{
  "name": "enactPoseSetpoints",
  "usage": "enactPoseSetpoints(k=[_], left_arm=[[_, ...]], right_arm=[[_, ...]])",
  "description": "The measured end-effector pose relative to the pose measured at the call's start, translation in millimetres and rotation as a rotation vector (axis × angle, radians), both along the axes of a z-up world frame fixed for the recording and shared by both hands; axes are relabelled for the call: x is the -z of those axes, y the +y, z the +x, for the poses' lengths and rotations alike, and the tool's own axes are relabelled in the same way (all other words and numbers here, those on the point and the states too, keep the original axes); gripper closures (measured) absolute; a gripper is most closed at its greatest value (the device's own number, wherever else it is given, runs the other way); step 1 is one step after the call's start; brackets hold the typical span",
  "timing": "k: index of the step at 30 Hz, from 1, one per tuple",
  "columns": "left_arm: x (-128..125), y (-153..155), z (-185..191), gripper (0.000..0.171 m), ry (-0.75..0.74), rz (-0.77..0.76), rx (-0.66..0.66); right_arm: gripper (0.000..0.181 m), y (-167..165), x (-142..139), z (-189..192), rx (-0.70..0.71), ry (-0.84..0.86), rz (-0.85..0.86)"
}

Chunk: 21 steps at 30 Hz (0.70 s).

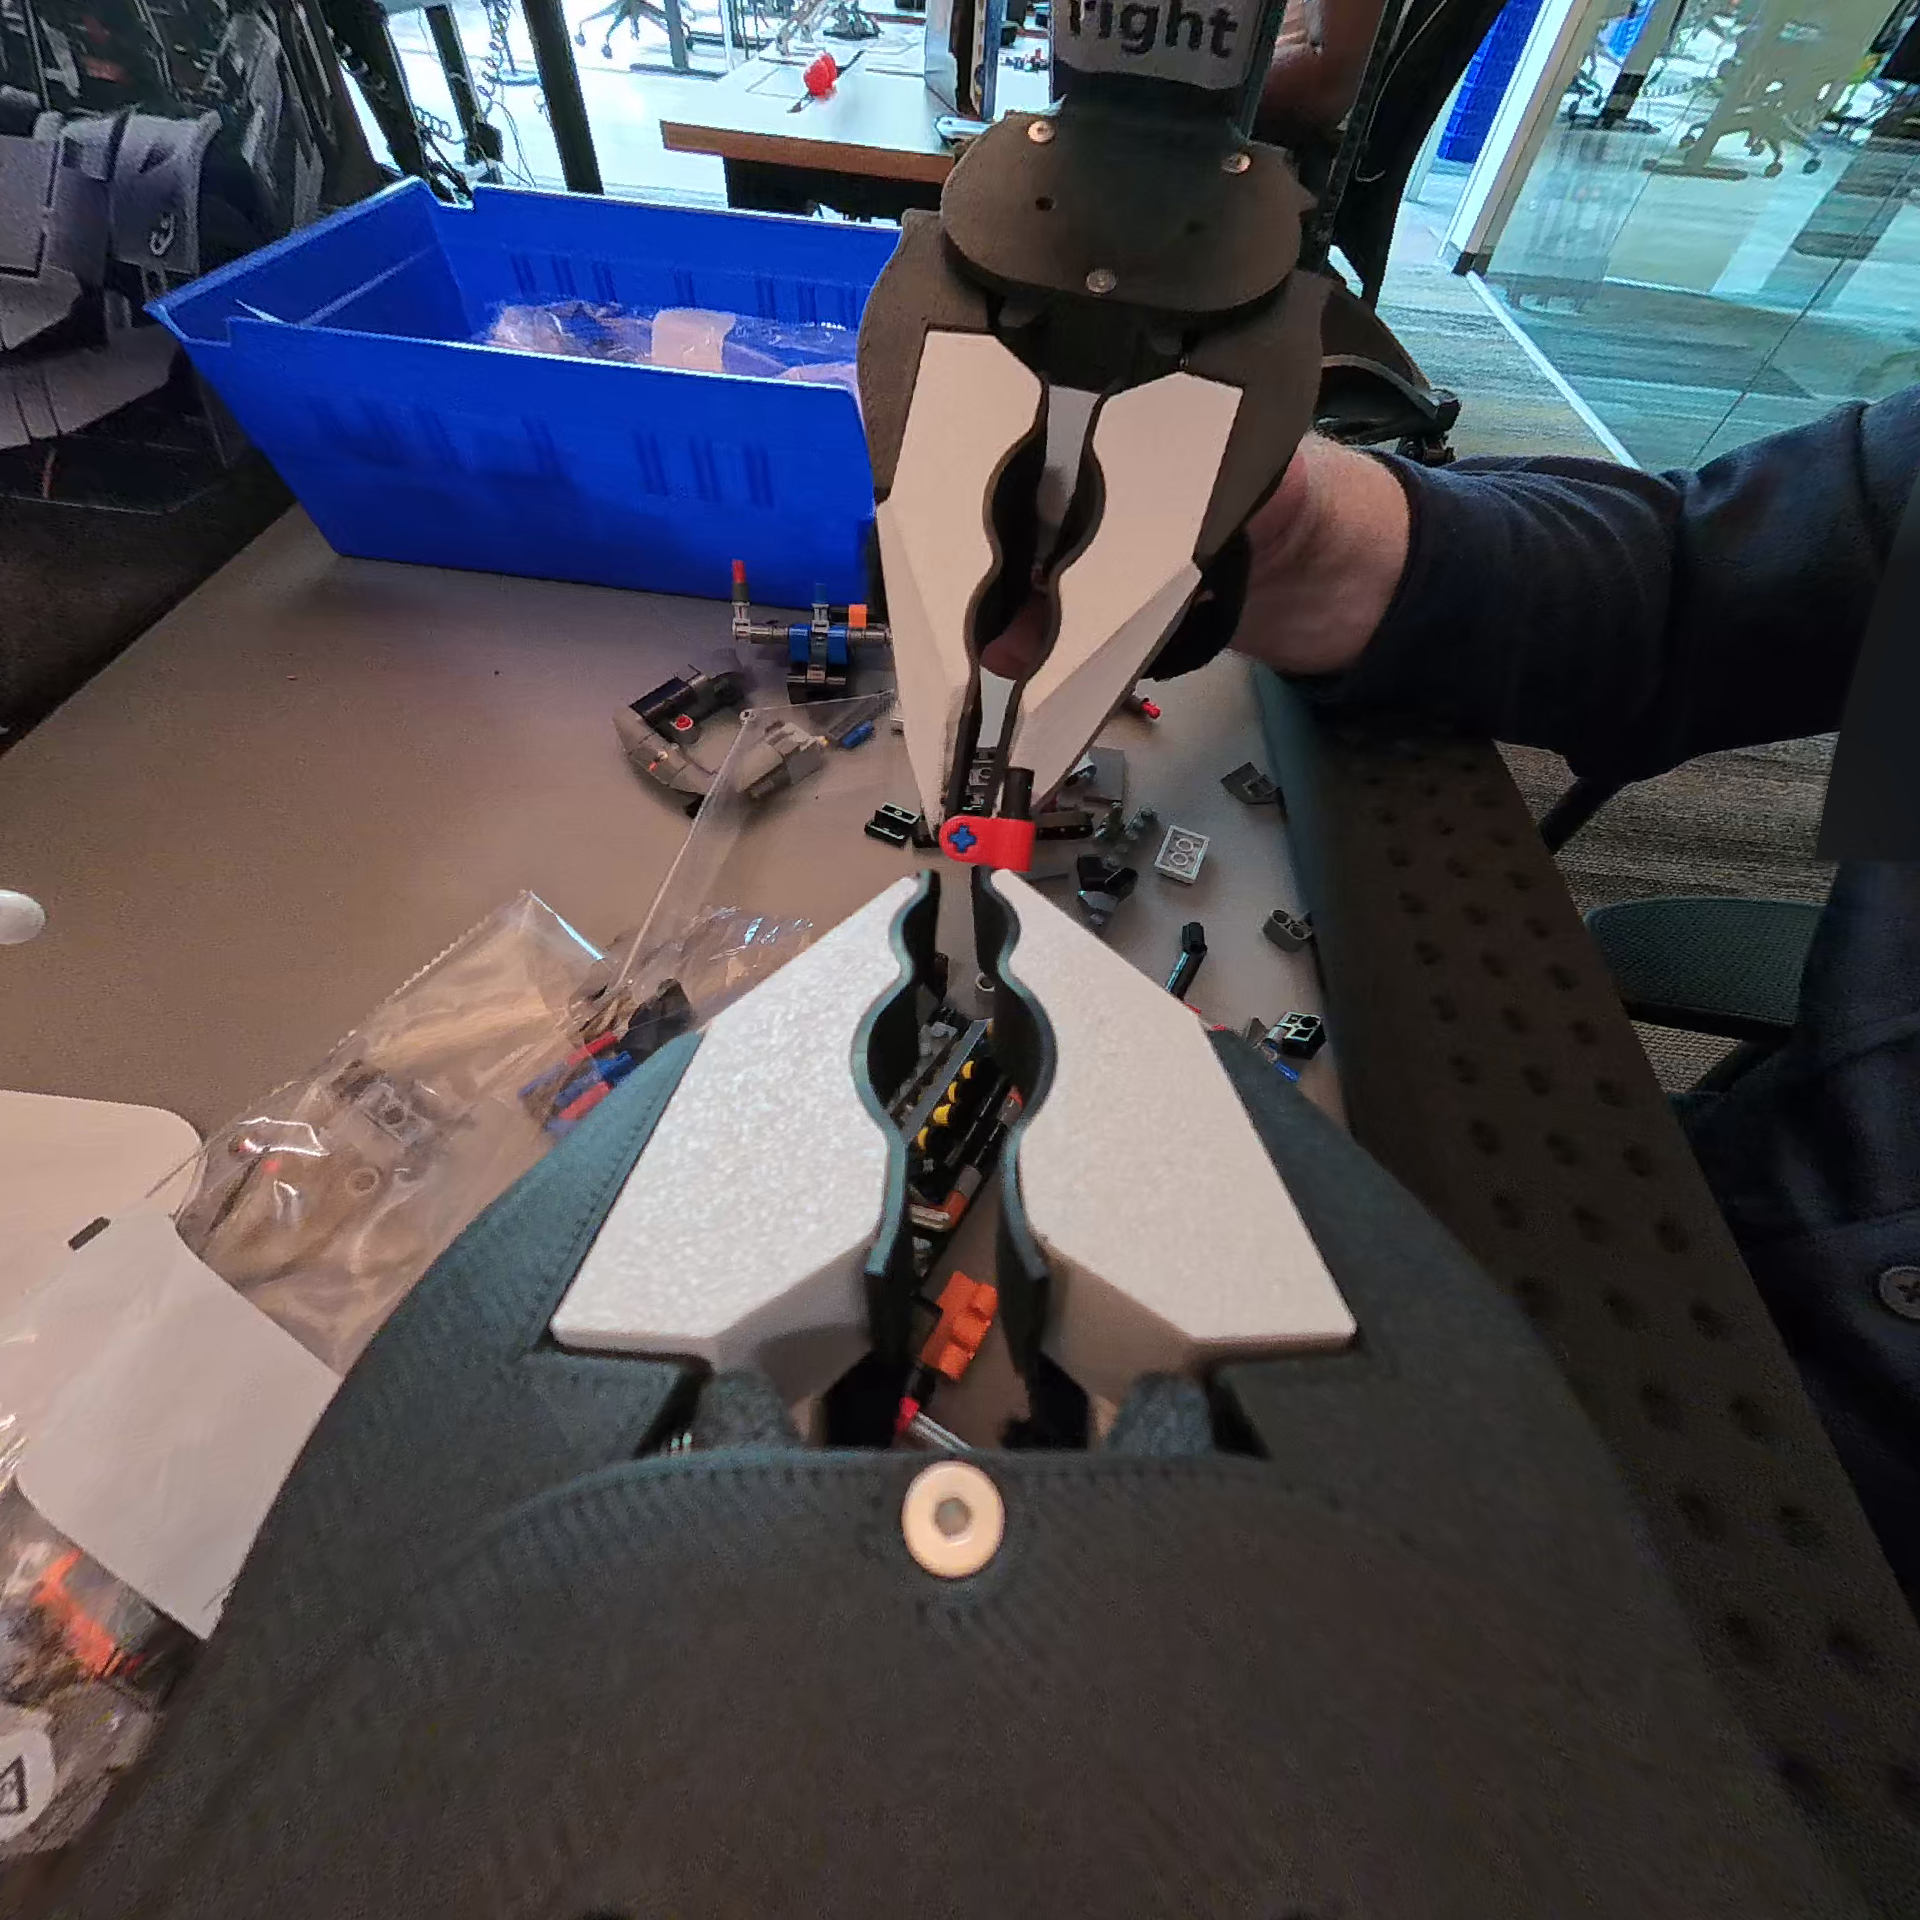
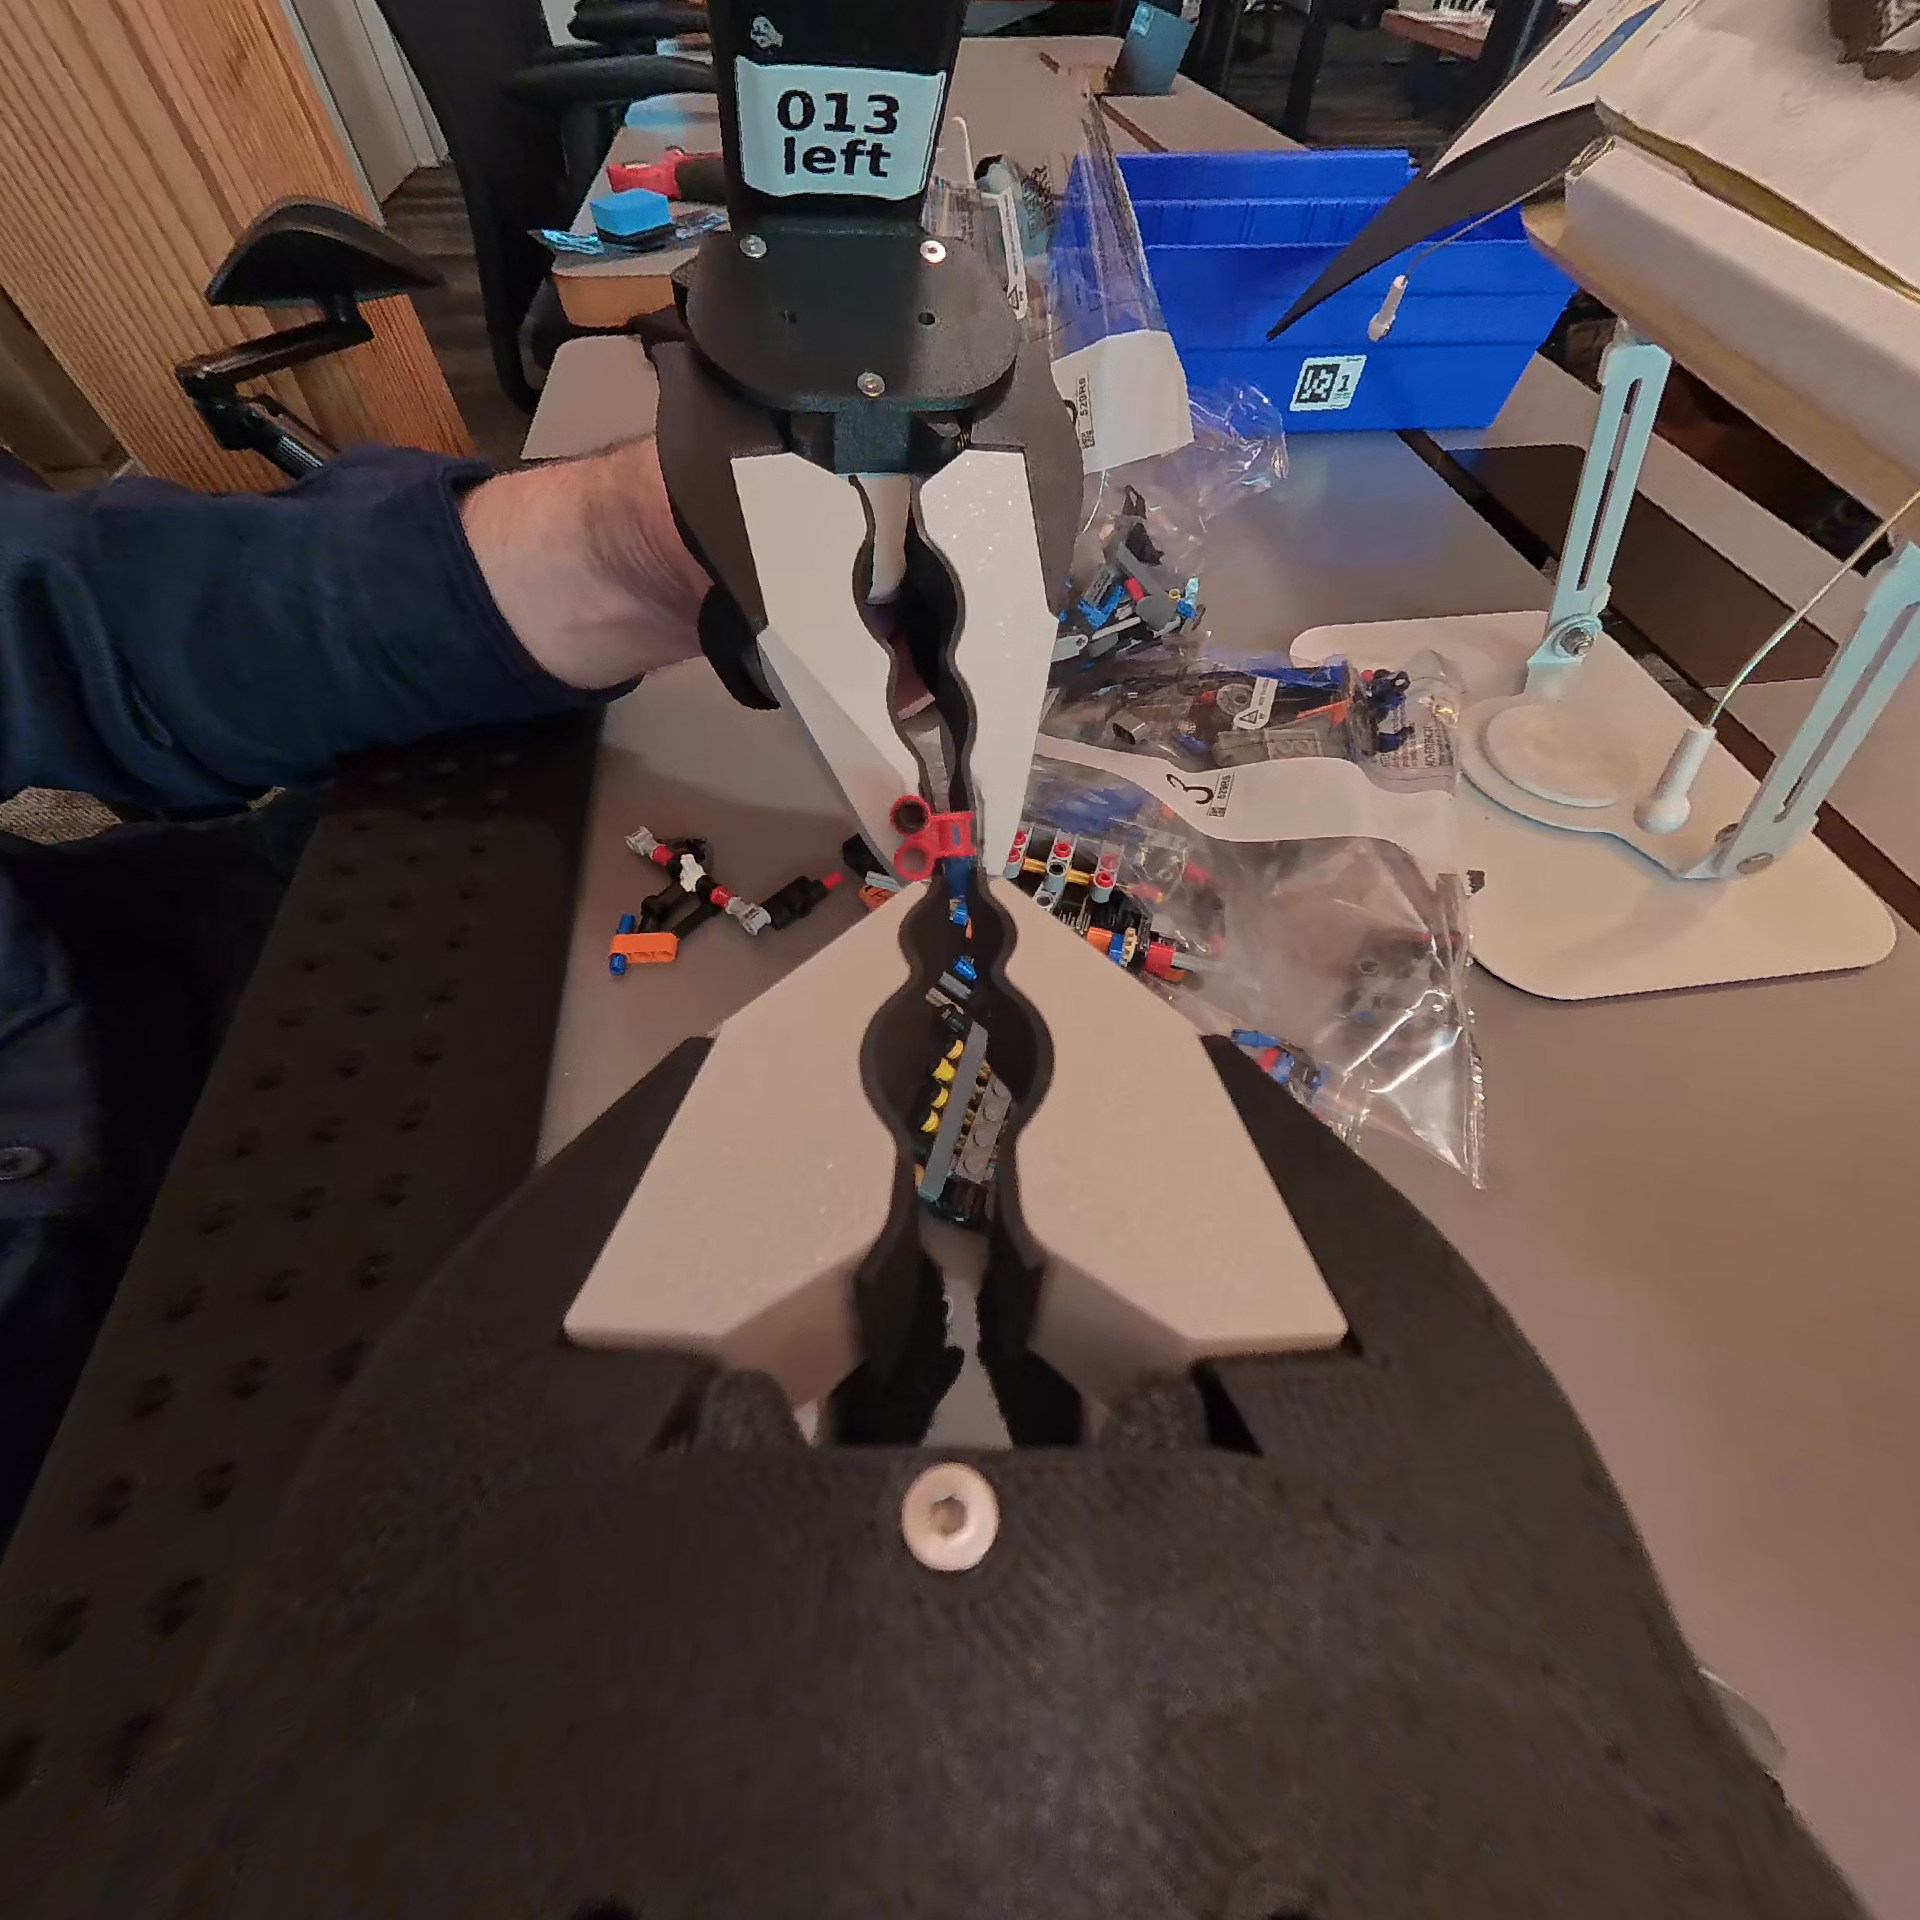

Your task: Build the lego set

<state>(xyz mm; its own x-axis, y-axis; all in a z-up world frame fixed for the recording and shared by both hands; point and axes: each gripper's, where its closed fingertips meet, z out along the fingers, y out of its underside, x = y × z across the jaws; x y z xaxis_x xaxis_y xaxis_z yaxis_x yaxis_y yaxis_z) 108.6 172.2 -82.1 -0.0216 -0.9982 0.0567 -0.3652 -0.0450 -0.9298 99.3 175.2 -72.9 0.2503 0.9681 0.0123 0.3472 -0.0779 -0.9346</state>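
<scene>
left wrist view: smooth red connector (image 1: 987, 840) pinched tip-to-tip between closed, wavy-edged left gripper (image 1: 956, 883) and right gripper (image 1: 982, 805).

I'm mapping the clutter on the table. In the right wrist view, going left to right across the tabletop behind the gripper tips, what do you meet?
Small black, red and orange lego assembly → red lego connector held between the two grippers' tips → clear bags of lego parts → white stand base.

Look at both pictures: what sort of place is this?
Probably an office or lab workspace: a grey table with a blue bin, desks and swivel chairs behind, and a glass partition.
</scene>
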Motion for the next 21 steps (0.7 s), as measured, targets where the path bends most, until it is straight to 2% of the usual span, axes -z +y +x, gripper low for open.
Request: enactPoseSetpoints(k=[3,4,6,11,14,21], left_arm=[[-0.2,-0.8,-1.3,0.164,0.005,0.006,0.007],[-2.4,-8.7,-1.4,0.153,-0.006,-0.006,0.054],[-7.5,-15.6,0.1,0.145,-0.032,-0.019,0.087],[-3.3,-12.4,4.8,0.148,-0.024,-0.01,0.066],[-1.6,-6.9,6.2,0.16,-0.021,0.013,0.033],[-0.2,-4.4,5.2,0.161,-0.011,0.007,0.02]], right_arm=[[0.181,0.3,-2.3,0.4,0.004,0.009,0.008],[0.181,0.3,-2.7,0.3,0.005,0.01,0.01],[0.181,1.2,-3.5,1.1,0.012,0.012,0.014],[0.181,0.0,-4.3,1.1,0.002,0.021,0.003],[0.181,-0.8,-2.1,0.0,-0.001,0.006,0.012],[0.181,1.7,-1.1,0.1,0.022,-0.013,0.056]])
